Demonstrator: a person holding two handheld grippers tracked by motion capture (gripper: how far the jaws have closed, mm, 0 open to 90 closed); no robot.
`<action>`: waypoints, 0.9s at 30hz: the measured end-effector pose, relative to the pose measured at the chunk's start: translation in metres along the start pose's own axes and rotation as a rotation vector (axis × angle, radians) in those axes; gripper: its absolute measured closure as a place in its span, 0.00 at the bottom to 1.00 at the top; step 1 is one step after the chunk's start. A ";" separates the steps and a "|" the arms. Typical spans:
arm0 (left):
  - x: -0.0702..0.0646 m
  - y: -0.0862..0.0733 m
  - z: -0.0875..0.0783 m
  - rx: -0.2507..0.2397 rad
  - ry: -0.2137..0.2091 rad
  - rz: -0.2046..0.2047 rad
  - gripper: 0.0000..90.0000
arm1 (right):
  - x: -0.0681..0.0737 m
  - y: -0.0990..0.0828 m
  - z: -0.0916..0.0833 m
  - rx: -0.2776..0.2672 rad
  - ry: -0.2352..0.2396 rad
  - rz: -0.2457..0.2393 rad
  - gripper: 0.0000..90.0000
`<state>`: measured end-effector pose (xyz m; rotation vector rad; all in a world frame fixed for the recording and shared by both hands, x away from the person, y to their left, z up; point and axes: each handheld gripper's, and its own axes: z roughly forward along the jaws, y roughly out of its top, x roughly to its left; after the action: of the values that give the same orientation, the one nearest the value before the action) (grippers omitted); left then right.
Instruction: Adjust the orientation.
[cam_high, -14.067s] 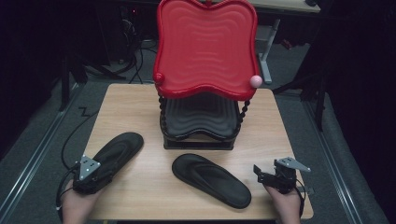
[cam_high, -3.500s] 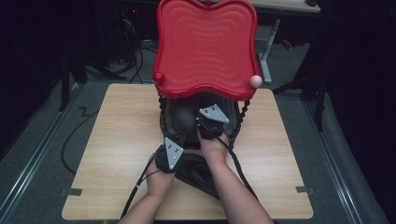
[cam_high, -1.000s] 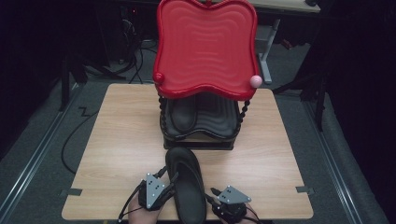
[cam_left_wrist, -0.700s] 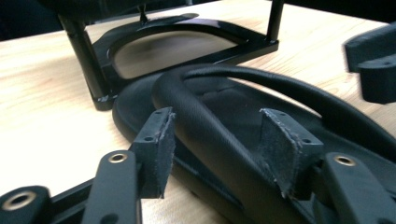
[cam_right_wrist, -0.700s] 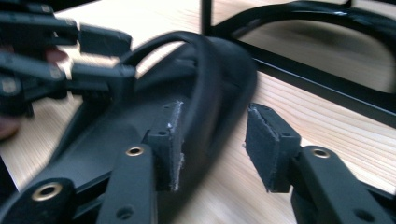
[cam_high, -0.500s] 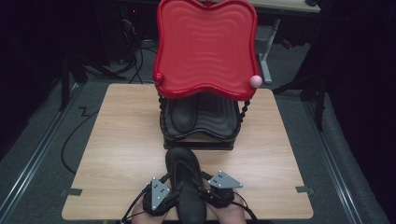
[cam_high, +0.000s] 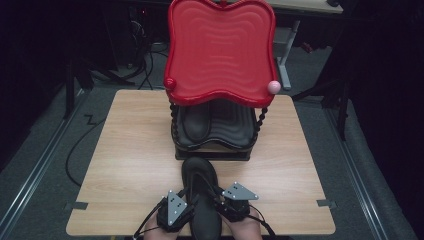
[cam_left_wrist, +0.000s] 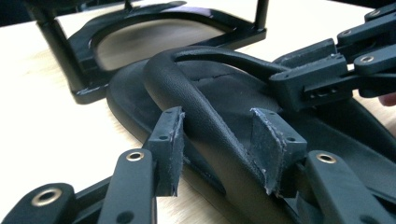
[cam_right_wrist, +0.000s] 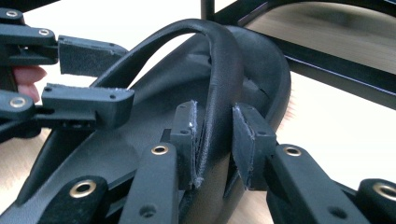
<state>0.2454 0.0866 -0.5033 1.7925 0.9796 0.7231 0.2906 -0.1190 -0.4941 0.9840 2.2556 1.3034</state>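
At the start both flip-flops were flat on the table; now one sits in the rack under the red tray, and the other flip-flop points lengthwise at it. Both grippers came in from the table's corners. Left gripper and right gripper each straddle a strap, jaws just been closing.

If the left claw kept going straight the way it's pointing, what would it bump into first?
Probably the flip-flop's strap, which already lies between the left claw's open jaws. Past that, likely the right claw gripping the strap's other arm, though the depth is hard to judge.
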 end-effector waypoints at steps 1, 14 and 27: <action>-0.001 0.001 -0.001 -0.011 -0.004 0.003 0.62 | 0.000 -0.001 -0.003 -0.003 -0.001 0.002 0.79; -0.025 0.020 -0.003 -0.143 -0.085 0.078 0.64 | -0.003 -0.010 -0.048 -0.089 -0.076 0.003 0.79; -0.035 0.036 -0.004 -0.229 -0.124 0.101 0.66 | -0.005 -0.007 -0.077 -0.161 -0.137 0.000 0.79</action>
<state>0.2350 0.0494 -0.4710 1.6728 0.6987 0.7461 0.2444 -0.1718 -0.4612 0.9835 2.0156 1.3504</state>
